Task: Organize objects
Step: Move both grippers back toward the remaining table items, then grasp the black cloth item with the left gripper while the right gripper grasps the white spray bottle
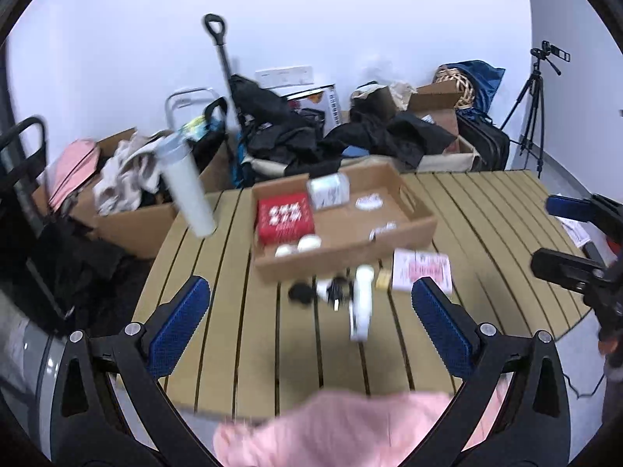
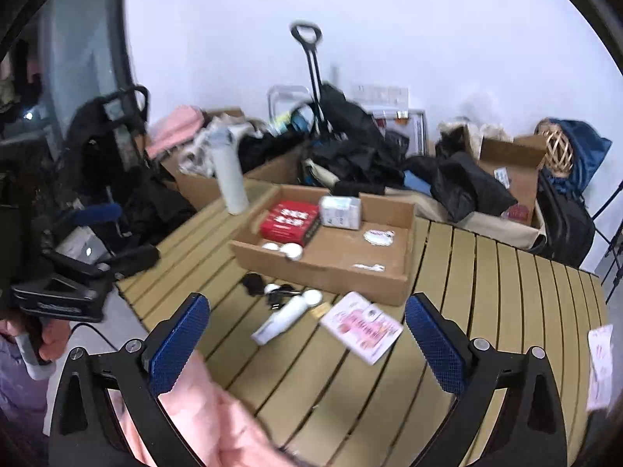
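Note:
A shallow cardboard tray (image 1: pixel 422 225) (image 2: pixel 405 241) sits on the slatted table, holding a red box (image 1: pixel 285 217) (image 2: pixel 290 221), a pale carton (image 1: pixel 329 190) (image 2: pixel 340 212), white round pieces and small packets. In front of it lie a white tube (image 1: pixel 362 299) (image 2: pixel 286 317), a black cable with a plug (image 1: pixel 311 290) (image 2: pixel 264 288) and a pink-printed packet (image 1: pixel 422 272) (image 2: pixel 360 327). A tall white bottle (image 1: pixel 187 186) (image 2: pixel 229 171) stands at the table's left corner. My left gripper (image 1: pixel 309 327) and right gripper (image 2: pixel 307 340) hover open and empty above the near table. Pink cloth (image 1: pixel 342 428) (image 2: pixel 202 412) lies below both.
Cardboard boxes with clothes (image 1: pixel 128 179), dark bags and a trolley handle (image 1: pixel 218 46) crowd the floor behind the table. A tripod (image 1: pixel 533 109) stands at the right wall. Each gripper appears in the other's view: right gripper (image 1: pixel 576 241), left gripper (image 2: pixel 97 241). A paper packet (image 2: pixel 599 366) lies at the right edge.

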`<state>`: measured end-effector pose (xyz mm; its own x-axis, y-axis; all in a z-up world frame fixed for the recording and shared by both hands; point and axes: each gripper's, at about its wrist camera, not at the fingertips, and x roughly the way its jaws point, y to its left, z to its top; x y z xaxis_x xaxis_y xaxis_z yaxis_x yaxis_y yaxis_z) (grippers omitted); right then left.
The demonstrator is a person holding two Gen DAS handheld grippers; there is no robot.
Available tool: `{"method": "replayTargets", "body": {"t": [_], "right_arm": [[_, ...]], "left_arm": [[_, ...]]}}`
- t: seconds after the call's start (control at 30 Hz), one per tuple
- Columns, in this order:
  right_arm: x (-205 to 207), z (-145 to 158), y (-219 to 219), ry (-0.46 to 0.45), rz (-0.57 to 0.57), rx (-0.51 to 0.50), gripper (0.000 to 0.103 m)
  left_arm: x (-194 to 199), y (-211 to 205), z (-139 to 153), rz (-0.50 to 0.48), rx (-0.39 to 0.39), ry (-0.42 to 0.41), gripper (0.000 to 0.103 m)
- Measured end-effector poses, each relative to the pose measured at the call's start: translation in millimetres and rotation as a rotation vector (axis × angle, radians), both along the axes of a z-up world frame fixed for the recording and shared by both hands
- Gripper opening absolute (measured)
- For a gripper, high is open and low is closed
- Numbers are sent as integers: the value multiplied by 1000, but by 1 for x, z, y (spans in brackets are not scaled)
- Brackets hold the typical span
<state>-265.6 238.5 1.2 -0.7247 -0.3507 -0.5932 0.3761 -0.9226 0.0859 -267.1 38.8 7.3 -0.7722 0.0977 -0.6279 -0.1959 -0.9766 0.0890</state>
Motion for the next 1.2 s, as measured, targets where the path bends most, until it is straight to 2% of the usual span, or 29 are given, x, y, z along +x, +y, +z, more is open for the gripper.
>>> {"method": "replayTargets", "body": {"t": [0.07,0.13,0.17,0.2,0.23,0.27,0.33,0.37,0.4,0.53,0.63,0.7,0.77,0.83,0.9,0.97,1.0,1.13,1.2], "right_arm": [[27,-12,-4,-6,-5,-29,103],[42,-39,-7,-144,22,-82,103],[49,-57,-7,-237,44,-140,103],[58,-74,-5,-279,38,-196,103],[68,-89,-3,-281,0,-207,102],[74,-101,-7,-293,-33,-168,102],[72,-119,-17,-352,-4,-119,100],[69,-123,-20,-366,12,-113,92],[66,-122,-23,-356,6,-101,90],[59,-118,-32,-315,29,-78,87],[58,-123,-32,-312,-9,-52,87],[45,-130,-29,-341,-14,-83,87],[27,-137,-25,-400,-12,-98,87],[2,-144,-27,-431,-16,-115,87],[-20,-149,-30,-435,-31,-124,87],[-41,-153,-37,-437,-45,-100,87],[-53,-155,-42,-435,-45,-93,87],[-78,-162,-61,-412,-30,-38,87],[-94,-168,-73,-403,-20,-11,87]], "left_arm": [[30,-7,-10,32,-1,10,103],[58,-16,-28,38,-7,2,103],[70,-22,-40,44,-13,-18,103],[78,-28,-54,62,-18,-54,103],[82,-33,-66,78,-21,-96,103],[84,-36,-74,75,-20,-130,103],[80,-38,-79,63,-17,-150,103],[76,-39,-79,77,-21,-146,103],[73,-41,-77,91,-16,-134,103],[59,-49,-75,88,40,-135,103],[53,-53,-86,67,48,-154,103],[39,-54,-91,40,81,-149,103],[14,-55,-98,-17,150,-142,103],[-19,-54,-110,-78,199,-167,103],[-62,-49,-126,-80,179,-201,100],[-96,-45,-140,-98,166,-194,97],[-116,-44,-150,-97,163,-206,92],[-172,-45,-185,-73,199,-341,73],[-185,-45,-195,-63,221,-368,70]]}}
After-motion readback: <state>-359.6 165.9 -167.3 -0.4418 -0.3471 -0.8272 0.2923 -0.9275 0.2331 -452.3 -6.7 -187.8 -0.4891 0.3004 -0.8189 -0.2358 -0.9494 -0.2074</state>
